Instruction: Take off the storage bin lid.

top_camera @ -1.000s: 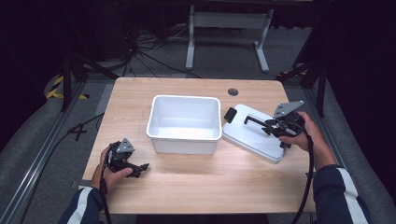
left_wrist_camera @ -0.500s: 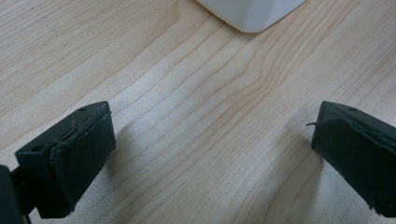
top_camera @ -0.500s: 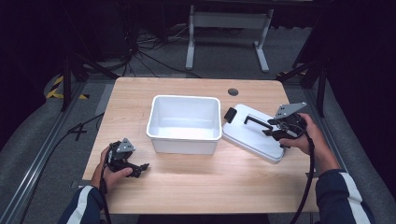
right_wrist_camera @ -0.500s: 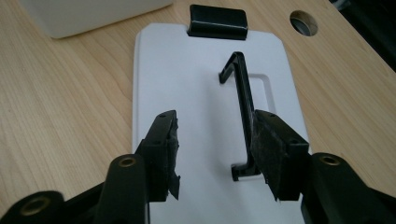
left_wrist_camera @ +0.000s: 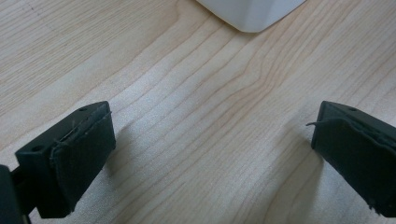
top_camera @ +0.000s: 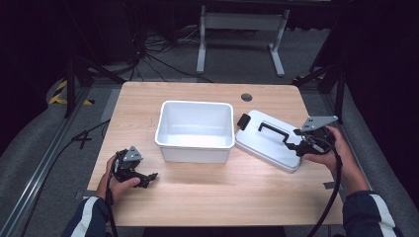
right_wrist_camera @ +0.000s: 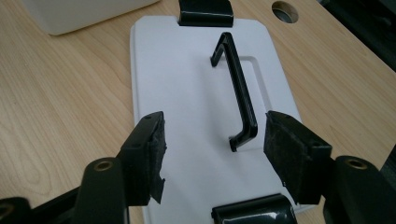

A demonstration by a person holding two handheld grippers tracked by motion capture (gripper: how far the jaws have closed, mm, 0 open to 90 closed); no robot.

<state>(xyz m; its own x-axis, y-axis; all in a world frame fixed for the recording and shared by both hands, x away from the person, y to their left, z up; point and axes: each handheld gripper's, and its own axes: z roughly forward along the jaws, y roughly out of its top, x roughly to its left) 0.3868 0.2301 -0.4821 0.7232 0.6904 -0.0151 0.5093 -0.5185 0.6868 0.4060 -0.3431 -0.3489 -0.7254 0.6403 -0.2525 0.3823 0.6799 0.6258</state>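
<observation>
1. We take the white tub [top_camera: 195,129] as landmark: open-topped, empty inside as far as we see, mid-bench.
2. The lid [top_camera: 269,140] lies flat on the bench just right of the tub, set at an angle. It is white w/ a black handle [top_camera: 274,130] on top and black clips at both ends.
3. Our right tool [top_camera: 296,144] sits over the lid's near-right end. In the right gripper view the jaws stand apart w/ the handle's near end [right_wrist_camera: 243,133] between them but nearer the right pad, nothing clamped yet.
4. Our left tool [top_camera: 146,178] rests low at the tub's near-left, well apart from the lid. In the left gripper view the jaws are wide apart over bare wood, holding nothing; a tub corner [left_wrist_camera: 250,14] shows ahead.
5. Risk: we judge the handle thin and slick, so an off-centre pinch near its end could let the lid swing or slip out.
6. Risk: if the jaws drop too low, the pads may press the lid's face and skid it towards the bench's right edge.
7. Risk: the lid sits close to the tub, so a hasty lift could knock the tub's rim.
8. Surface: the bench [top_camera: 207,197] is pale wood w/ visible grain and a round cable hole [top_camera: 246,97] beyond the tub's far-right corner.
9. Room: dark, w/ grey floor, loose cables and a white stand frame [top_camera: 239,37] behind the bench.
</observation>
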